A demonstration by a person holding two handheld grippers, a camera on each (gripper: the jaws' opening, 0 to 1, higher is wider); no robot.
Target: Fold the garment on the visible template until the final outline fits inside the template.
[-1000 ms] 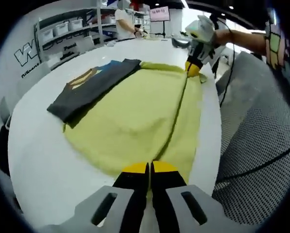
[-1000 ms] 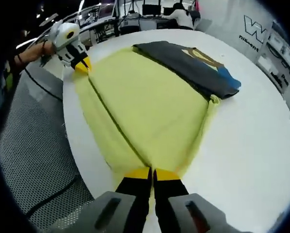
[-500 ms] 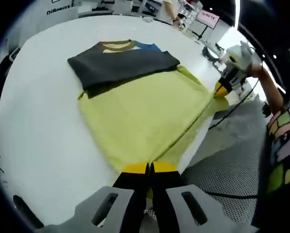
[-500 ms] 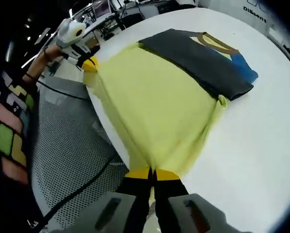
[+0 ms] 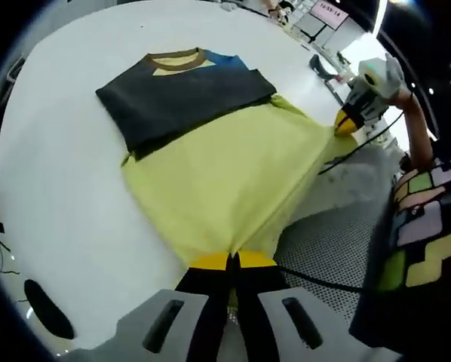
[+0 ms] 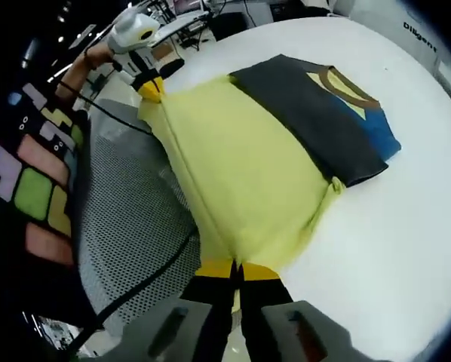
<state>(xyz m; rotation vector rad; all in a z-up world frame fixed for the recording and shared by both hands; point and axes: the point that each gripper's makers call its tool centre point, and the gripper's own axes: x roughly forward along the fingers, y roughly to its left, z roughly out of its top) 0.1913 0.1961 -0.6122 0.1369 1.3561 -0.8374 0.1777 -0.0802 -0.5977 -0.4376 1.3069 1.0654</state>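
On the round white table (image 5: 59, 188), a yellow-green cloth garment (image 5: 225, 177) spread flat, its far portion overlaid by a folded dark grey T-shirt with tan collar and blue panel (image 5: 184, 87). Near edge of the yellow-green garment drawn past the table rim toward the grey perforated mesh surface (image 5: 323, 249) below. Left gripper (image 5: 233, 260), seen in left gripper view: yellow-tipped black jaws pressed together, pinching one near corner of the garment. Right gripper (image 5: 348, 121) visible in the same view at upper right, white body with yellow tips, closed on the other near corner, cloth stretched taut between the two. Right gripper view: own jaws (image 6: 236, 269) closed on the garment edge (image 6: 240, 173); left gripper (image 6: 148, 87) at upper left, held by a hand (image 6: 96, 56), gripping the far corner. Dark grey T-shirt (image 6: 320, 121) lying across the garment's table-side portion, collar pointing away from the grippers. Table surface (image 6: 391, 234) bare white beside the cloth. Black cable (image 6: 135, 283) running across the mesh surface (image 6: 127, 226). Person's patterned sleeve with coloured blocks (image 6: 37, 181) at the left of right gripper view; same sleeve (image 5: 425, 234) at the right of left gripper view.
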